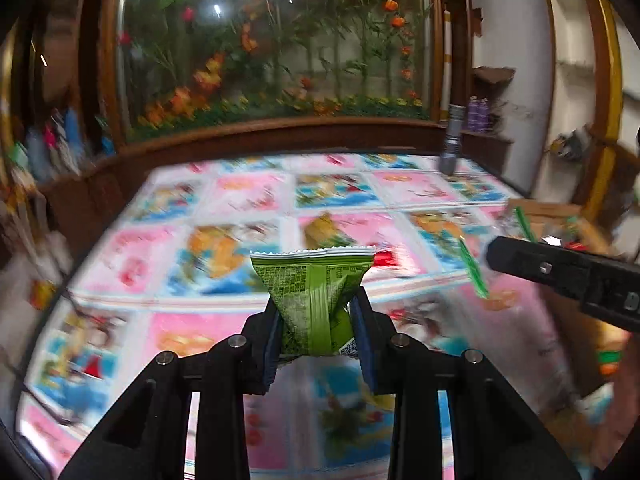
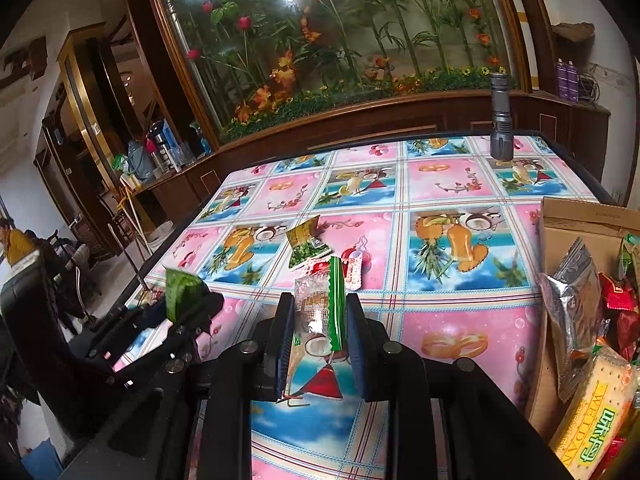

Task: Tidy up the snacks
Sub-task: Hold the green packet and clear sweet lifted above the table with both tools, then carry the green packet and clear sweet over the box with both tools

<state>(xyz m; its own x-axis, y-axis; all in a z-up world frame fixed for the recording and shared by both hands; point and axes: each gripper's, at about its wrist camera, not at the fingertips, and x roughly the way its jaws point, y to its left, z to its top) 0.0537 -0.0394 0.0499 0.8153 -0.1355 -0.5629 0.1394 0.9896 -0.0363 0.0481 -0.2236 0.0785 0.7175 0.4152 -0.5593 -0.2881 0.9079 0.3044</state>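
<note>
1. Right now the left gripper (image 1: 314,320) has its jaws clamped on a green snack packet (image 1: 314,296), pinched at its lower end so the crimped top fans out above the blue pads (image 1: 365,334); it is held off the table (image 1: 248,196).
2. Meanwhile the right gripper (image 2: 316,340) has its jaws closed on a clear wrapper with a green edge (image 2: 326,304), also lifted clear.
3. Both look light, soft and crinkly; the film is probably slippery, so a hold across the flat sealed seam seems safer than the puffed middle, where contents could crush.
4. Further out, a yellow-green packet (image 2: 306,246) and a red-white sweet (image 2: 352,266) lie loose on the table.
5. At the right edge, a cardboard box (image 2: 568,220) holds foil bags and a cracker pack (image 2: 596,412).
</note>
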